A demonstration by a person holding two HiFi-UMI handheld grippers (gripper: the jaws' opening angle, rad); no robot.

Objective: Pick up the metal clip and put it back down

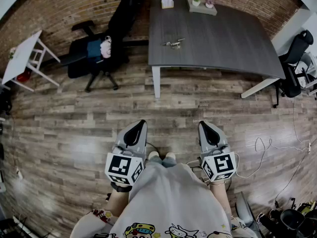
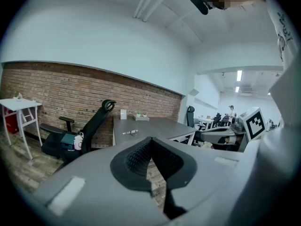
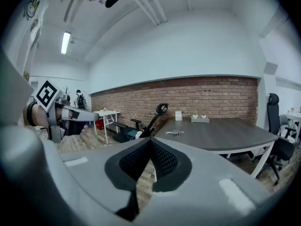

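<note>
Both left tool (image 1: 140, 124) and right tool (image 1: 202, 125) are hanging closed, empty, well short of the metal clip (image 1: 173, 43) on the surface (image 1: 228, 43). Arriving shut is risking shoving it off.

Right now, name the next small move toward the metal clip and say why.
Probably step forward to the table. The metal clip lies on it, across the floor from you, while the left gripper and right gripper are shut, empty and held close to your body.
</note>
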